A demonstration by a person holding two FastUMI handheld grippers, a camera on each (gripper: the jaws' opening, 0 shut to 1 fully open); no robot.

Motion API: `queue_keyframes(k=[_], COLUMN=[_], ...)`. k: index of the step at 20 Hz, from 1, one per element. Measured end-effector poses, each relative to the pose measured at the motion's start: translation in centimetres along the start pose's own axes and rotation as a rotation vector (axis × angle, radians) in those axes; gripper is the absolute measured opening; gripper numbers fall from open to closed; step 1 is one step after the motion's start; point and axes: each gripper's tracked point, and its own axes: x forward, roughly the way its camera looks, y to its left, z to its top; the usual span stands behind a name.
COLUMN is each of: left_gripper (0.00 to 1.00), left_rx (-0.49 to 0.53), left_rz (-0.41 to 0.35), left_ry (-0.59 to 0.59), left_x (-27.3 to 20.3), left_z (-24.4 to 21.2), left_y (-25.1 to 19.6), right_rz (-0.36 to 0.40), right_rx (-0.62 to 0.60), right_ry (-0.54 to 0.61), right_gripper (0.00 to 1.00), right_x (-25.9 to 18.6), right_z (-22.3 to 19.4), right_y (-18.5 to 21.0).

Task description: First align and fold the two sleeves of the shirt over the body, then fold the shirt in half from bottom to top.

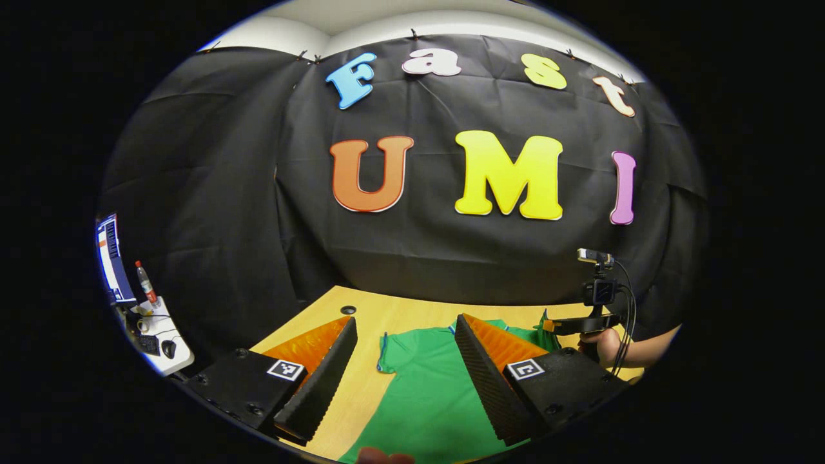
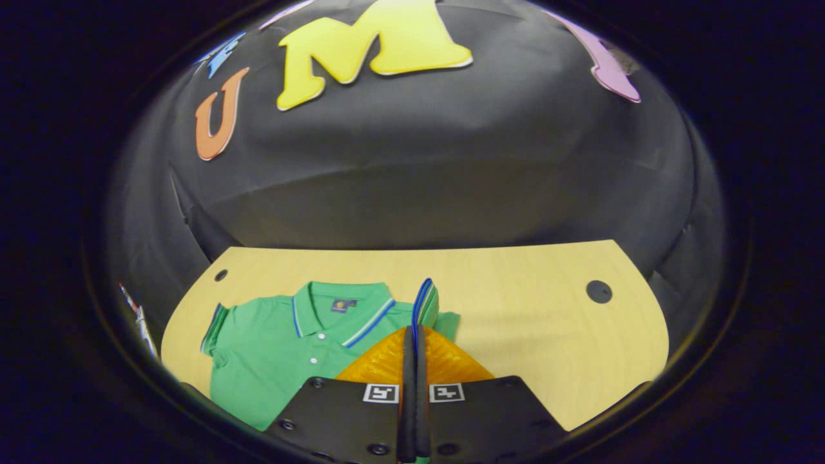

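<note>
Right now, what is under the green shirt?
The green shirt lies flat on the wooden table. The right tool is shut on its lifted sleeve. Anything beneath the cloth is covered.

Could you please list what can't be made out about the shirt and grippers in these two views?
- Left gripper view: the shirt is partly covered by the open left gripper, and its hem is cut off at the bottom edge.
- Right gripper view: the right gripper, shut on the sleeve, hides the shirt's lower right part.
- Left gripper view: the items on the side desk are too small to identify.
</note>
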Motion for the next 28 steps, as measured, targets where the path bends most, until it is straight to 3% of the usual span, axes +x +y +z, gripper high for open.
queue_keyframes(k=[5,6,10,11,14,17,18,21,22,24,28], left_gripper=[0.98,0.98,0.99,0.99,0.98,0.98,0.98,0.98,0.99,0.99,0.99], left_rx=[-0.040,-0.041,-0.071,-0.083,-0.088,-0.074,-0.070,-0.073,-0.077,-0.076,-0.110], left_rz=[0.076,0.089,0.091,0.081,0.033,-0.066,-0.086,-0.131,-0.143,-0.181,-0.216], left_ry=[0.023,0.022,0.015,0.014,0.006,0.008,0.018,0.058,0.071,0.103,0.168], left_x=[-2.0,-2.2,-2.9,-2.8,-2.2,-1.6,-1.1,1.5,2.4,4.2,8.2], left_z=[-0.5,-0.5,-0.3,-0.2,-0.2,-0.5,-0.9,-2.5,-3.2,-4.7,-7.9], left_y=[3.4,4.1,5.0,4.8,4.2,3.3,3.5,4.0,4.2,4.3,4.8], right_rz=[0.071,0.084,0.086,0.079,0.058,0.042,0.045,0.036,0.033,0.022,-0.008], right_rx=[-0.024,-0.020,-0.008,0.005,-0.011,-0.053,-0.066,-0.099,-0.106,-0.115,-0.106], right_ry=[0.074,0.072,0.047,0.040,-0.022,-0.093,-0.116,-0.181,-0.198,-0.224,-0.244], right_gripper=[0.05,0.12,0.78,0.88,0.91,0.91,0.88,0.92,0.88,0.96,0.90], right_x=[2.2,2.1,0.3,-0.7,-4.1,-9.2,-11.1,-16.7,-18.5,-21.9,-27.5], right_z=[-1.8,-1.7,-0.7,-0.4,1.6,3.5,4.0,5.3,5.3,5.2,4.6], right_y=[5.3,6.2,6.4,6.1,5.2,4.9,5.0,5.3,5.5,5.7,5.8])
